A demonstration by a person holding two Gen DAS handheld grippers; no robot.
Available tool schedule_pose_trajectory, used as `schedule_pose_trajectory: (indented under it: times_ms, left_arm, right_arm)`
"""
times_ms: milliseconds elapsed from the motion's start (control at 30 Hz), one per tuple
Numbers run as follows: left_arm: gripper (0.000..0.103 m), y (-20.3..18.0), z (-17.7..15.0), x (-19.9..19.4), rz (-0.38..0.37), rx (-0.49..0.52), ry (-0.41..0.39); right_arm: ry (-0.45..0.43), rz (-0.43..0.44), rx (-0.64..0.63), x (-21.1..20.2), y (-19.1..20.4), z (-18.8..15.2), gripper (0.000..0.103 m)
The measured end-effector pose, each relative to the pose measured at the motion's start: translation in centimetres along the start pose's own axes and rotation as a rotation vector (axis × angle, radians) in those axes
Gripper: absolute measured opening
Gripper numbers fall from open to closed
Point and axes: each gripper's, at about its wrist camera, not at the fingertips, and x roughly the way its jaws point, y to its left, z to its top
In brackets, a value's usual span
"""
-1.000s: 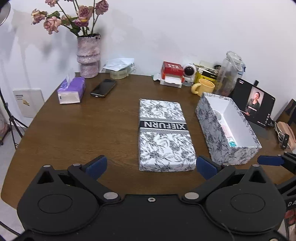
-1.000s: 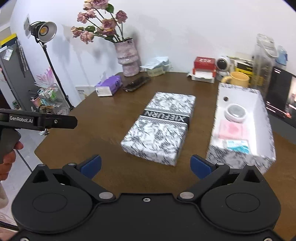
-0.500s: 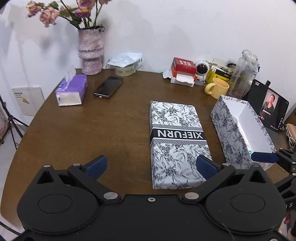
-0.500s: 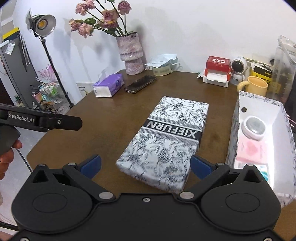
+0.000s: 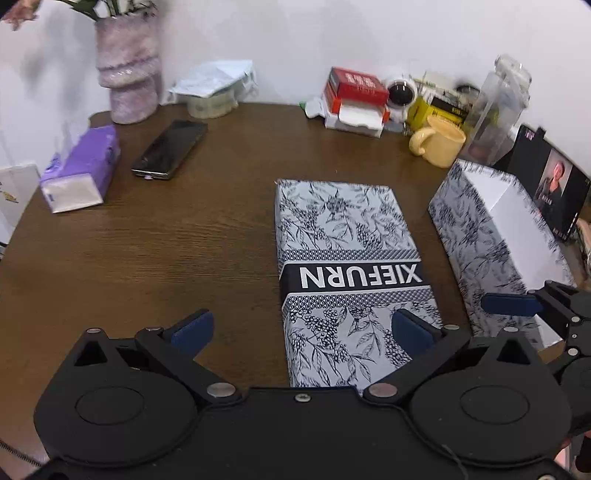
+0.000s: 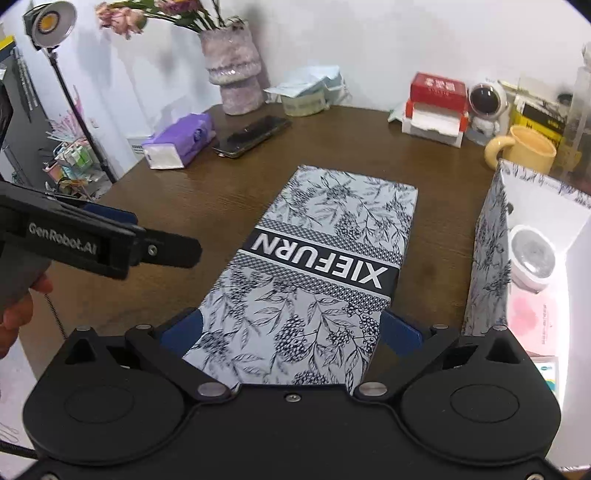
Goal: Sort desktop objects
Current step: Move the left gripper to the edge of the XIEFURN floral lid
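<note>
A flower-patterned box lid [image 5: 351, 266] marked XIEFURN lies flat in the middle of the brown table [image 5: 166, 258]. Its matching open box [image 5: 495, 236] stands just to the right. In the right wrist view that box [image 6: 487, 258] holds a round white tin [image 6: 532, 258] and a pink packet [image 6: 532, 317]. My right gripper [image 6: 291, 330] is open, its blue pads on either side of the lid's [image 6: 325, 251] near end; contact cannot be told. My left gripper [image 5: 301, 328] is open and low over the lid's near left corner.
A purple tissue pack [image 5: 79, 173], a black phone [image 5: 170, 149] and a vase [image 5: 127, 85] sit at the back left. A red box [image 5: 356, 83], a yellow mug [image 5: 441, 144] and a tablet [image 5: 550, 192] crowd the back right. A lamp stand [image 6: 48, 26] rises left of the table.
Both grippers have moved forward and lower toward the lid. The right gripper's pads now flank the lid's near end. Both stay open.
</note>
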Motion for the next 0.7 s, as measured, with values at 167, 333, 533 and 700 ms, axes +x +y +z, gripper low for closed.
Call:
schedule_pose_trajectory:
  times_ms: [167,333,533,700]
  left_arm:
    - [0.103,-0.6,0.9,2.8,0.002,0.04,0.037]
    - [0.103,-0.9,1.5,5.0,-0.005,0.053,0.072]
    - [0.103,-1.1,1.7,7.1,-0.019,0.065,0.112]
    - [0.103,-1.3,1.8,8.4,-0.042,0.062,0.139]
  right_arm:
    - [0.043,0.014,0.046,2.1,-0.8,0.1,0.103]
    - [0.063,0.009,0.08,3.5,-1.5,0.1,0.103]
    - [0.088,0.01,0.109,5.2,-2.2,0.2,0.103]
    - [0.101,0.001,0.13,6.2,-2.8,0.2,0.103]
